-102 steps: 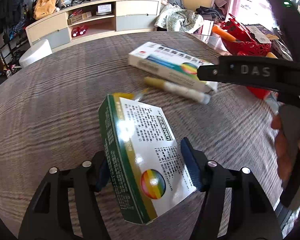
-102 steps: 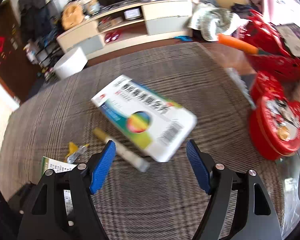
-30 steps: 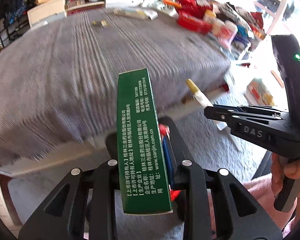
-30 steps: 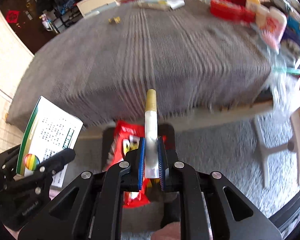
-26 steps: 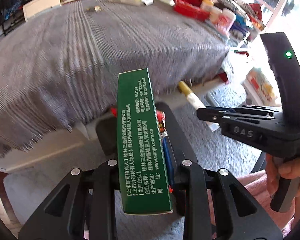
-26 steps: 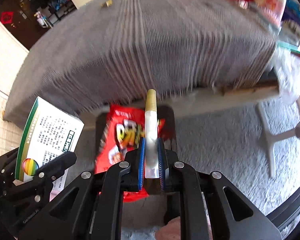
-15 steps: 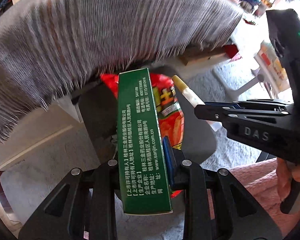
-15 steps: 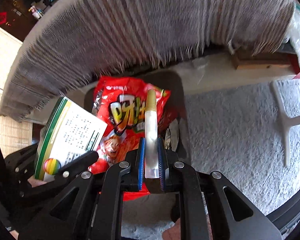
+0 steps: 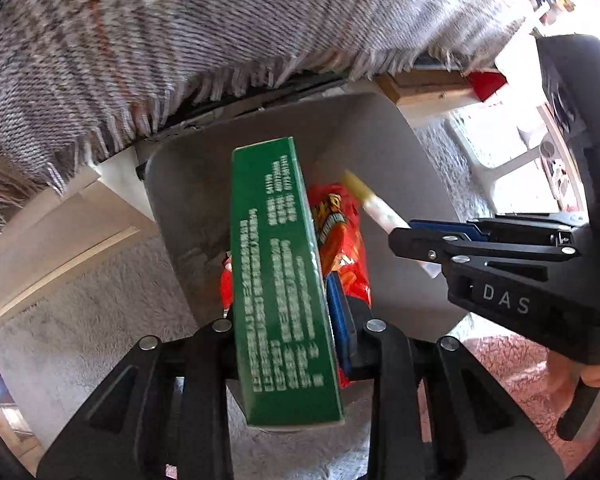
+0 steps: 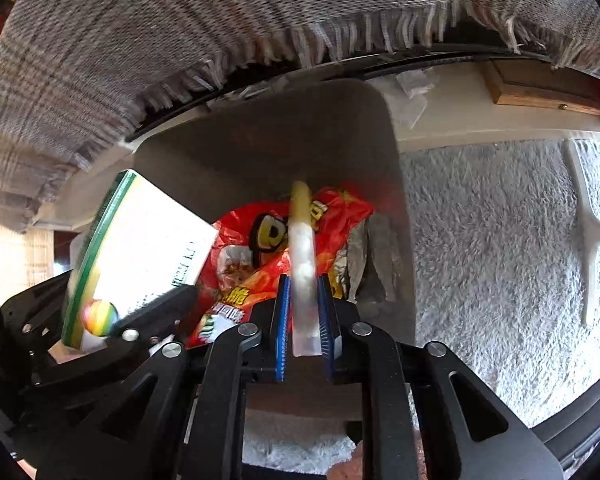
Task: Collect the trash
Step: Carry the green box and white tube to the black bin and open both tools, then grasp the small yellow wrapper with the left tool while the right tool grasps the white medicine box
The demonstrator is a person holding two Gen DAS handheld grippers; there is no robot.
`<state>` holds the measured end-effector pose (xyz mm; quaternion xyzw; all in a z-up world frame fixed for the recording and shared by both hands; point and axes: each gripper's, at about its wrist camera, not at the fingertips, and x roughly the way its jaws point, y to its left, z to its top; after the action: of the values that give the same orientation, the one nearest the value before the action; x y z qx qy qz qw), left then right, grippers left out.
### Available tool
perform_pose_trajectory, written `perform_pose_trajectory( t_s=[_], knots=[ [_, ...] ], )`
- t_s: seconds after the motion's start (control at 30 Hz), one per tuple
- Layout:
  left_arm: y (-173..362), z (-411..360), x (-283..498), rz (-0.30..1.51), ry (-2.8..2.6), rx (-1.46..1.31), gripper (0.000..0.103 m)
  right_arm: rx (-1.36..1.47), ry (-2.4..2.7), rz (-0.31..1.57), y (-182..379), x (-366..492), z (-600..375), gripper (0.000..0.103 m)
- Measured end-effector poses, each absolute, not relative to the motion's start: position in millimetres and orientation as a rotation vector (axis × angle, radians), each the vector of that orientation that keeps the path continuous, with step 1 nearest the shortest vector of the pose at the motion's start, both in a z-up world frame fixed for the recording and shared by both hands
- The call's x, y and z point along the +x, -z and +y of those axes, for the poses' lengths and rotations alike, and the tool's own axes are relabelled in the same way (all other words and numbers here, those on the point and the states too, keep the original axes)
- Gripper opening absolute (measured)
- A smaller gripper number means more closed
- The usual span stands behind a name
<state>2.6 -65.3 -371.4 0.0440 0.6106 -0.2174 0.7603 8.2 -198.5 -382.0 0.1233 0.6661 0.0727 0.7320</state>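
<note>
My left gripper is shut on a green and white medicine box, held on edge over the open grey trash bin. My right gripper is shut on a white tube with a yellow cap, also over the bin. A red snack bag lies inside the bin and also shows in the left wrist view. The box shows at the left of the right wrist view; the right gripper and the tube show at the right of the left wrist view.
The bin stands on a pale shaggy carpet against the table, under the fringed edge of the grey checked tablecloth. A crumpled foil wrapper lies in the bin. A white plastic stool leg stands at the right.
Both grippers have come down from the table's edge toward the bin, with the box and the tube still held. The bin and the snack bag now fill the middle of both views.
</note>
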Motion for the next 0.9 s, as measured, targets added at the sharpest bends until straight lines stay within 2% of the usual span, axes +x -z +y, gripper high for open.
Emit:
perform_pose_trajectory(
  t_s=[0.03, 0.07, 0.1, 0.13, 0.23, 0.27, 0.33, 0.4, 0.47, 0.6, 0.9],
  knots=[
    [370.8, -64.8, 3.9, 1.324, 0.466, 0.094, 0.04, 0.267, -0.155, 1.464, 380.0, 9.3, -198.4, 0.02],
    [369.7, -64.5, 4.8, 1.316, 0.456, 0.091, 0.045, 0.266, -0.151, 1.458, 379.2, 10.0, -199.9, 0.029],
    [368.8, -62.2, 6.1, 1.313, 0.451, 0.088, 0.046, 0.273, -0.146, 1.454, 378.9, 10.9, -201.5, 0.044],
    [368.2, -59.8, 7.5, 1.315, 0.449, 0.077, 0.047, 0.295, -0.143, 1.441, 376.8, 11.6, -204.2, 0.052],
    [365.1, -55.7, 8.4, 1.306, 0.447, 0.067, 0.052, 0.319, -0.139, 1.417, 371.5, 12.6, -208.2, 0.055],
    [363.2, -54.5, 7.8, 1.298, 0.445, 0.074, 0.059, 0.325, -0.136, 1.411, 370.1, 13.1, -209.3, 0.058],
    [357.6, -52.5, 5.9, 1.279, 0.436, 0.083, 0.068, 0.328, -0.129, 1.391, 364.4, 13.8, -210.0, 0.067],
    [350.7, -51.8, 5.1, 1.267, 0.43, 0.075, 0.083, 0.305, -0.119, 1.362, 355.3, 13.9, -208.5, 0.084],
    [340.0, -49.4, 2.7, 1.248, 0.424, 0.063, 0.093, 0.264, -0.1, 1.325, 342.1, 12.9, -205.2, 0.091],
    [313.7, -44.7, -4.2, 1.212, 0.415, 0.059, 0.095, 0.236, -0.073, 1.247, 311.2, 9.2, -202.6, 0.098],
    [234.9, -25.3, -2.1, 1.096, 0.371, 0.018, 0.095, 0.169, -0.04, 1.066, 227.8, 8.4, -209.3, 0.1]
  ],
)
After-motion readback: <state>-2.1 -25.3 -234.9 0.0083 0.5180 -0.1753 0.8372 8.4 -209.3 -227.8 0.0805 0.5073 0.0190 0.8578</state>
